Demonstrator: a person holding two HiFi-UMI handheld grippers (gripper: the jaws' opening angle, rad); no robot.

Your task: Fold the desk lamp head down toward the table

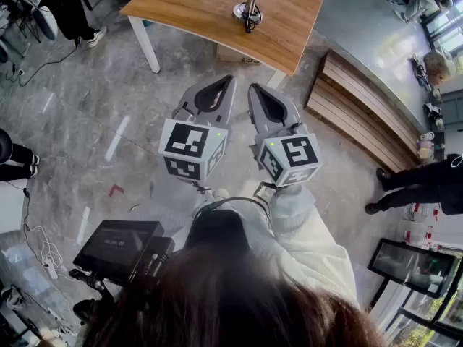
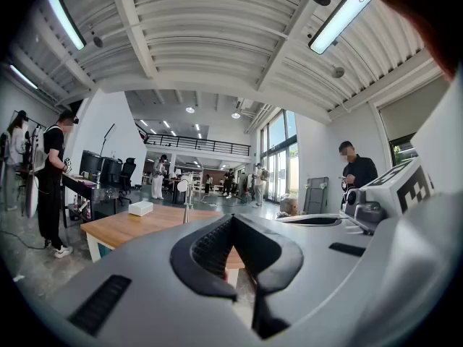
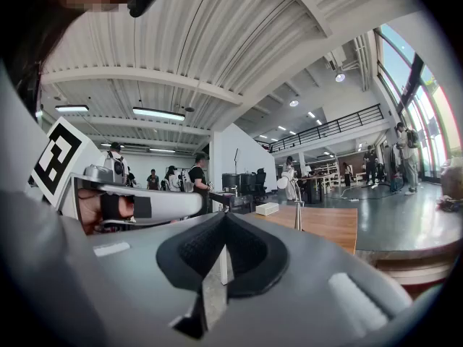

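The desk lamp (image 1: 249, 7) stands upright on a wooden table (image 1: 202, 9) at the top of the head view, its metal stem rising from a round base. In the left gripper view the lamp (image 2: 185, 197) shows small and far off, with its round head up. In the right gripper view the lamp (image 3: 294, 202) also stands upright. My left gripper (image 1: 218, 87) and right gripper (image 1: 258, 92) are held level side by side, well short of the table. Both are shut with nothing between the jaws, as the left gripper (image 2: 233, 219) and right gripper (image 3: 223, 215) show in their own views.
A small white box (image 2: 140, 208) lies on the table near the lamp. A cardboard box (image 1: 230, 53) sits under the table. Wooden steps (image 1: 362, 110) run along the right. A monitor on a stand (image 1: 116, 246) is at my lower left. People (image 2: 51, 179) stand around the room.
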